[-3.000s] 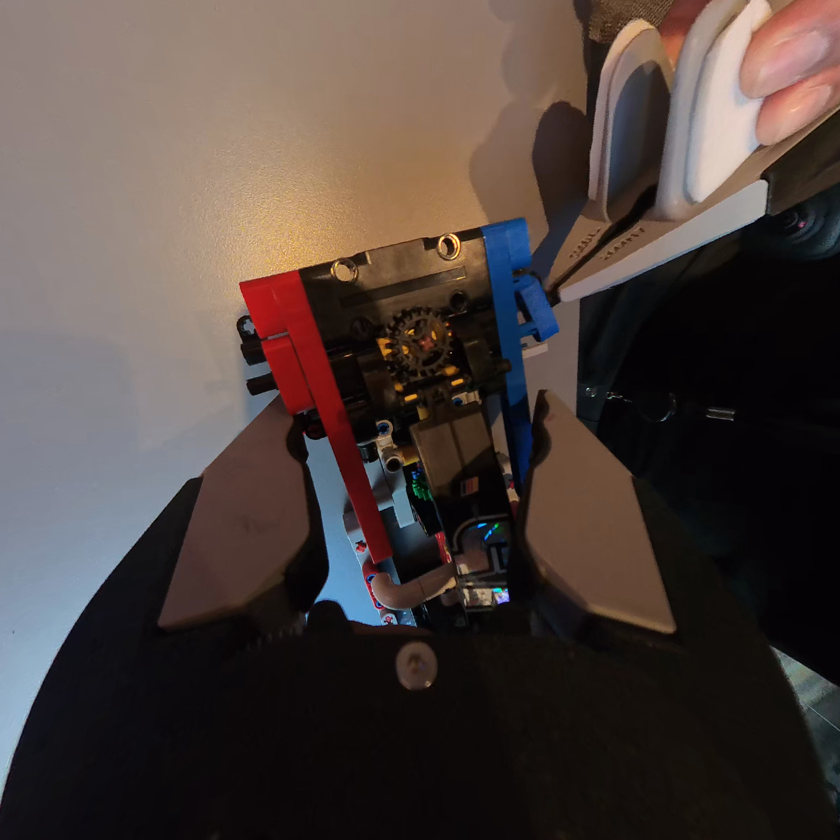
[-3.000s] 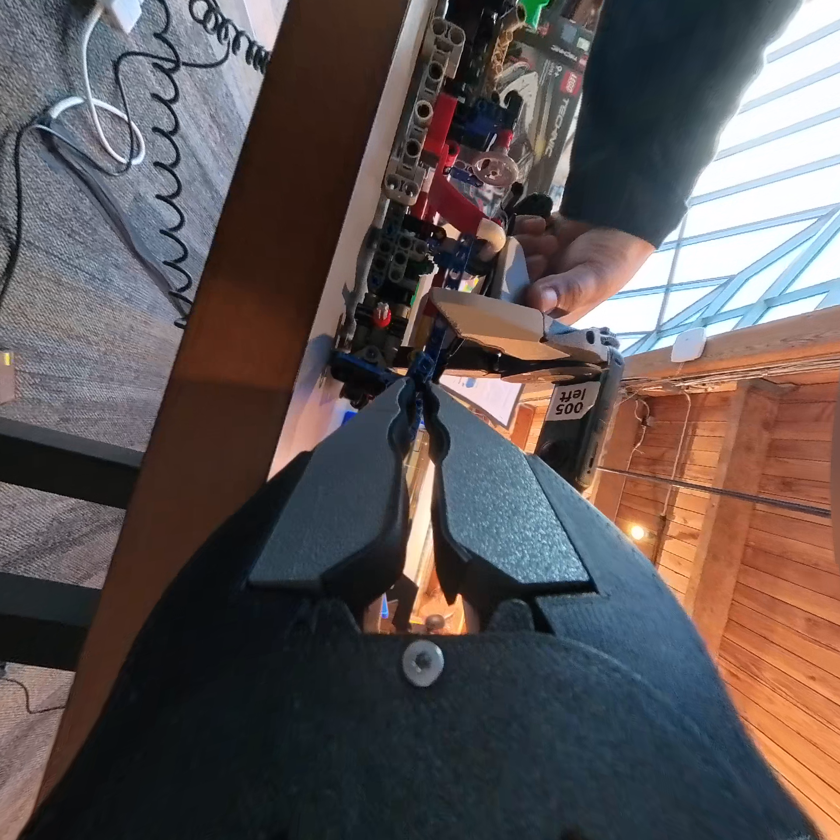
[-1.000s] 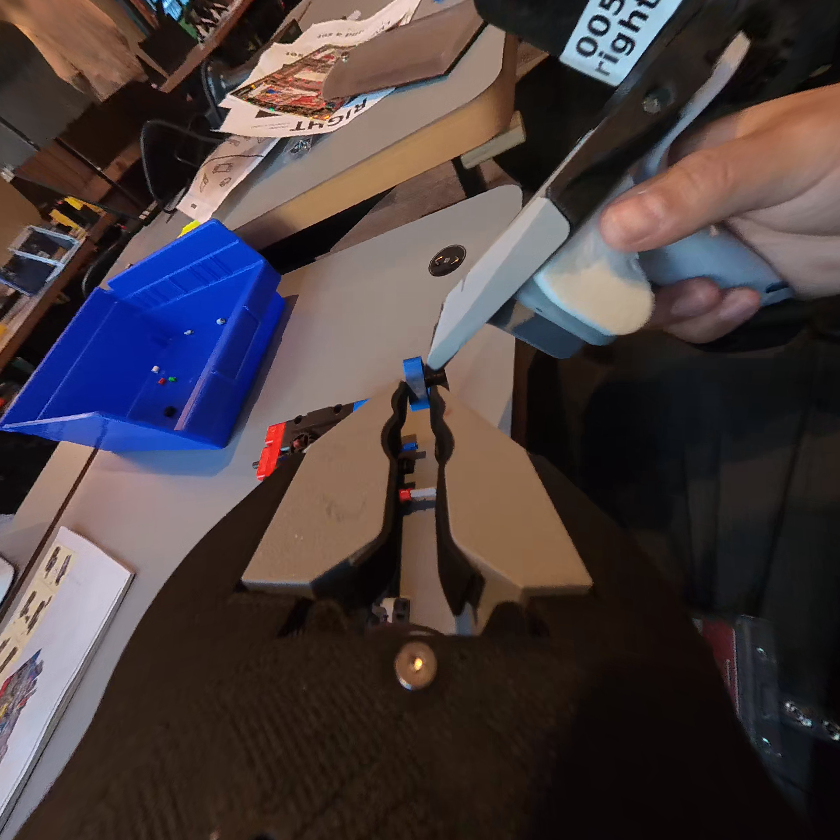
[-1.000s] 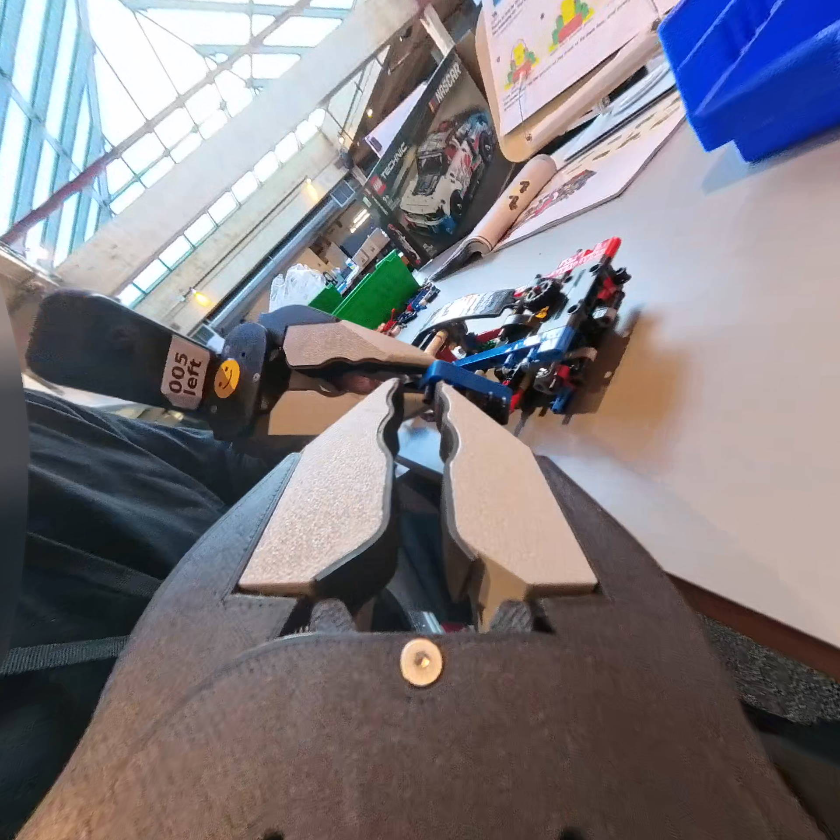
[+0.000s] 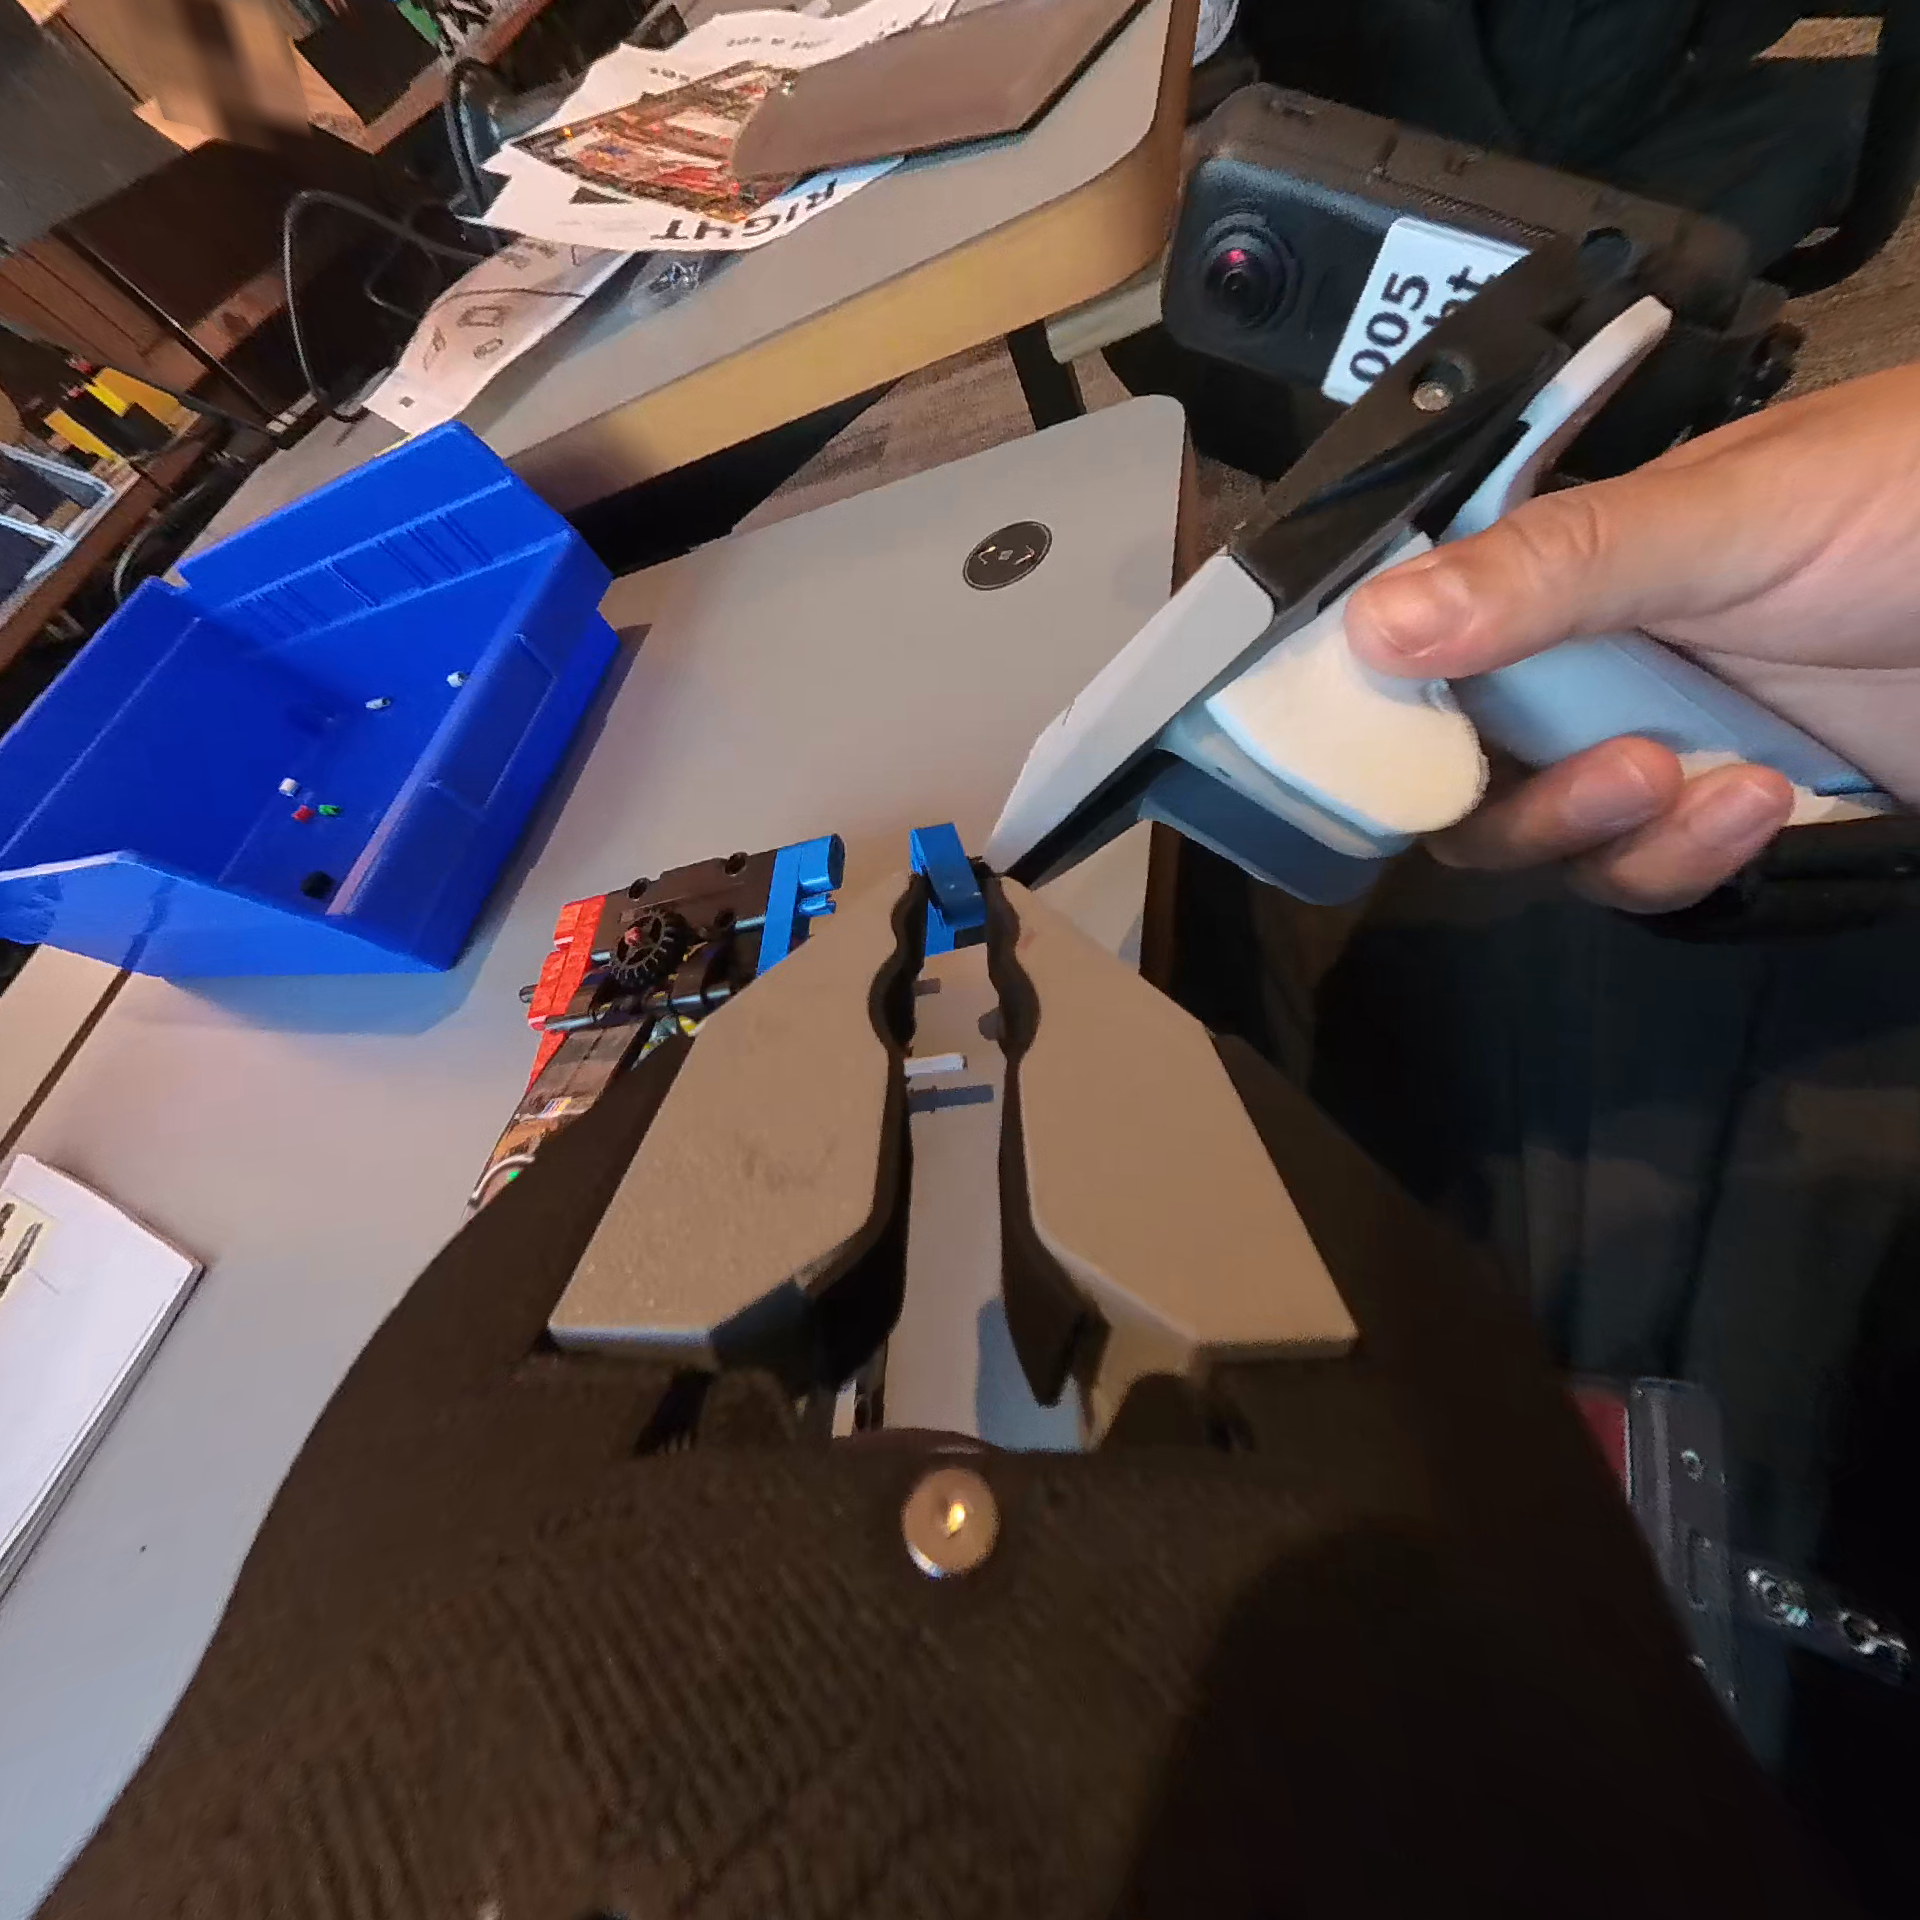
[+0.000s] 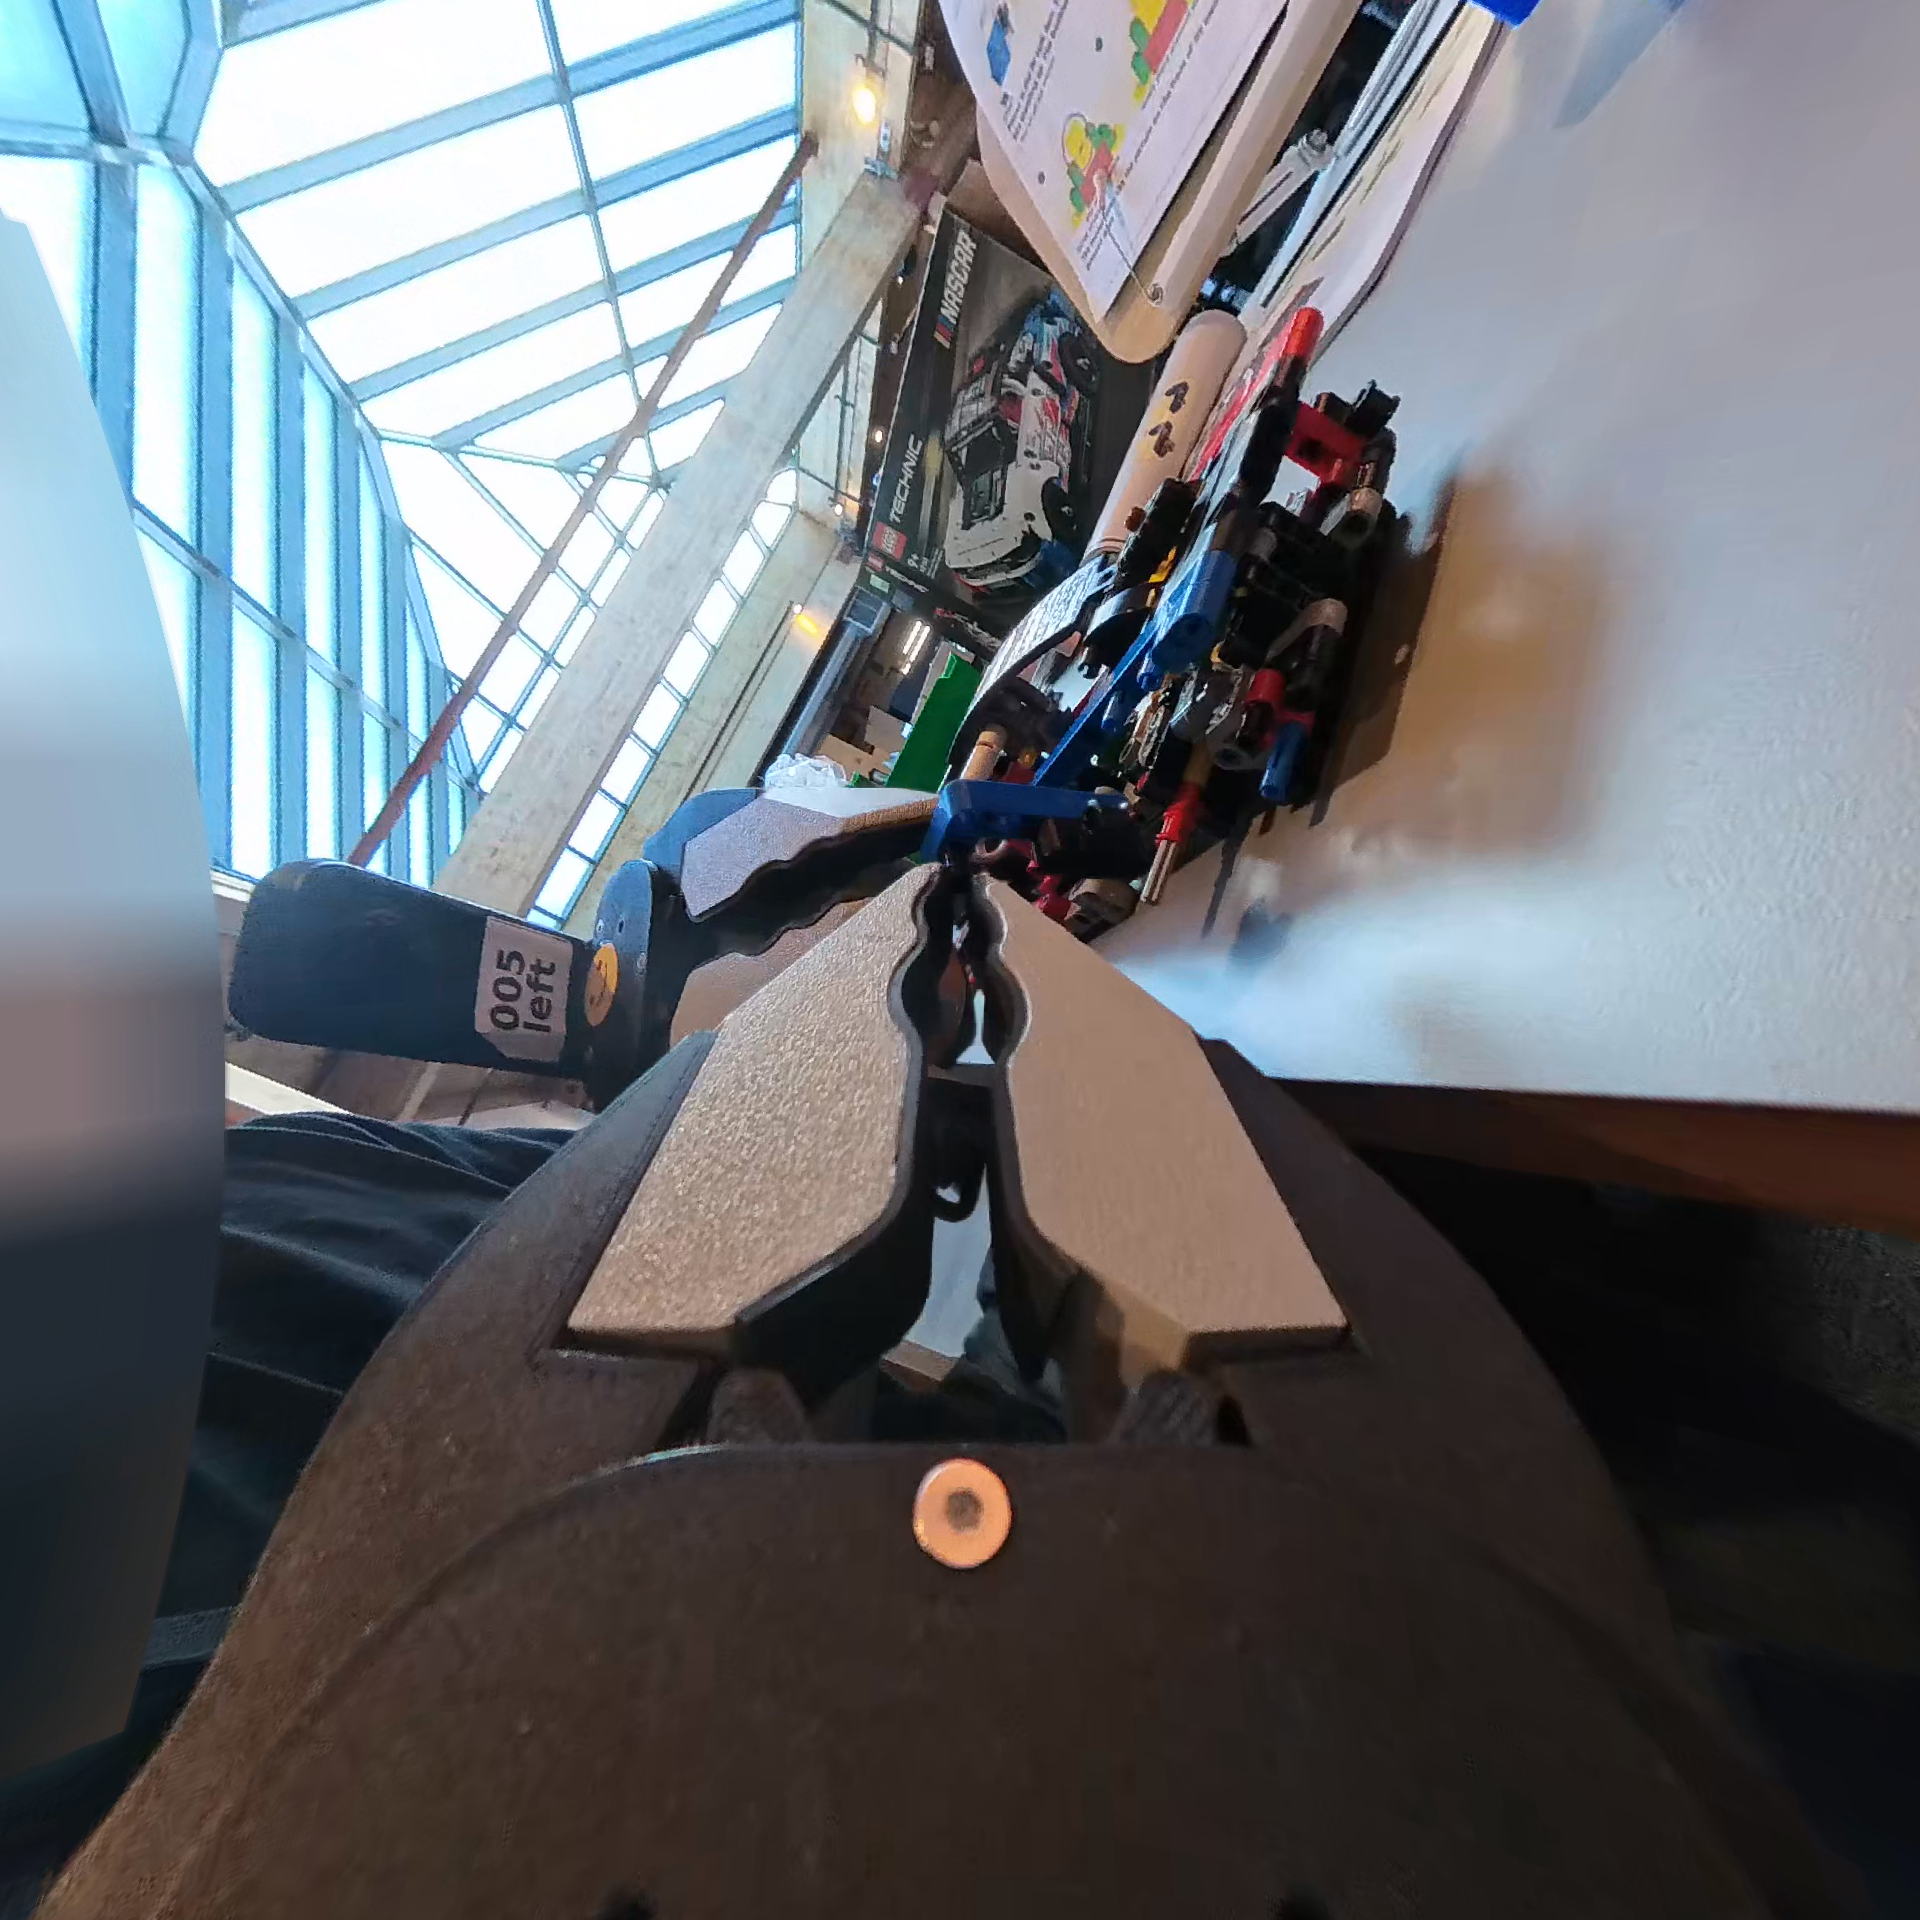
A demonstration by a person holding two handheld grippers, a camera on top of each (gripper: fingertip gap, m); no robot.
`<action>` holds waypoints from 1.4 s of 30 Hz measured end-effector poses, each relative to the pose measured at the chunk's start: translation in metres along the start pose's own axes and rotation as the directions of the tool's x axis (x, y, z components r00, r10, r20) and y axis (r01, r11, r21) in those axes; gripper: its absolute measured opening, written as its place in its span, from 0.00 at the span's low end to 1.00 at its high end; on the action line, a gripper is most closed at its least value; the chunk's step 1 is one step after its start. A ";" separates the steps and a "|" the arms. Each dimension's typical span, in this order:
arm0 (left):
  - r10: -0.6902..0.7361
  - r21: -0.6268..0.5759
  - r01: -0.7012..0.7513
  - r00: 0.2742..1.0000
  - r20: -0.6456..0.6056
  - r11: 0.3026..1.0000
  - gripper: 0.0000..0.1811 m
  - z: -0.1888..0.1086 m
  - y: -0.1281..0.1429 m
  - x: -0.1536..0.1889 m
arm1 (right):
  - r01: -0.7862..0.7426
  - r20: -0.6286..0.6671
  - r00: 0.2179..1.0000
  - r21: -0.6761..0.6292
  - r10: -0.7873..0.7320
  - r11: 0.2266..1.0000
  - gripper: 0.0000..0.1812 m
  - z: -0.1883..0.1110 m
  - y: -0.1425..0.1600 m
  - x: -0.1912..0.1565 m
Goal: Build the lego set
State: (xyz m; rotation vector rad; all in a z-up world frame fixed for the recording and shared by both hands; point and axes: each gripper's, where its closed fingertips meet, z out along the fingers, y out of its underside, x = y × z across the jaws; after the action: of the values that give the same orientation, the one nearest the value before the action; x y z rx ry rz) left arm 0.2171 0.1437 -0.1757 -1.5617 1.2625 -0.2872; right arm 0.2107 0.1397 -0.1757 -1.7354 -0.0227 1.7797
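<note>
A grey bench (image 5: 270, 1132) under a glass roof. The left hand-held gripper (image 5: 951, 899) is clamped on a blue piece (image 5: 943, 883); the right hand-held gripper (image 6: 961, 894), its tips pressed together, pinches the black pin at that piece's end. Beside them the lego model (image 5: 665, 940) lies on the bench, with a blue bin (image 5: 312, 717) behind it.

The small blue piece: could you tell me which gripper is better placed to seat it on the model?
Probably left: the left gripper already pinches the blue piece beside the model.

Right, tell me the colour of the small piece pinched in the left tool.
Blue, clearest in the left wrist view.
</note>
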 end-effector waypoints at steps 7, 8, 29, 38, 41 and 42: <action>0.018 0.007 -0.018 1.000 -0.004 1.000 0.06 -0.003 0.002 0.002 | 0.085 -0.025 0.996 -0.040 -0.086 0.996 0.00 0.000 0.004 0.000; 0.027 0.004 -0.027 1.000 0.001 1.000 0.08 -0.004 0.003 0.001 | 0.101 -0.033 0.994 -0.046 -0.103 0.994 0.00 0.001 0.005 0.000; -0.148 -0.030 0.147 0.987 -0.063 0.989 0.03 -0.002 0.009 -0.001 | -0.010 -0.040 0.999 -0.068 0.007 0.998 0.01 0.004 0.004 0.003; -0.282 0.003 0.285 0.953 -0.110 0.959 0.03 -0.001 0.005 0.000 | -0.011 -0.018 1.000 -0.052 0.011 0.999 0.00 0.001 0.002 -0.001; -0.285 0.008 0.287 0.952 -0.116 0.958 0.03 -0.002 0.004 0.003 | -0.029 0.005 1.000 -0.043 0.029 0.999 0.02 0.001 0.002 -0.003; -0.289 0.014 0.293 0.950 -0.113 0.956 0.04 -0.002 0.004 0.003 | -0.035 0.011 0.999 -0.040 0.036 0.999 0.02 0.001 0.002 -0.003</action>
State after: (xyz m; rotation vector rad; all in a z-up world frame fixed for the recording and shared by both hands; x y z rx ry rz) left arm 0.2149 0.1407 -0.1792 -1.7256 1.1023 -0.5857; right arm 0.2087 0.1377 -0.1738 -1.7637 -0.0326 1.8266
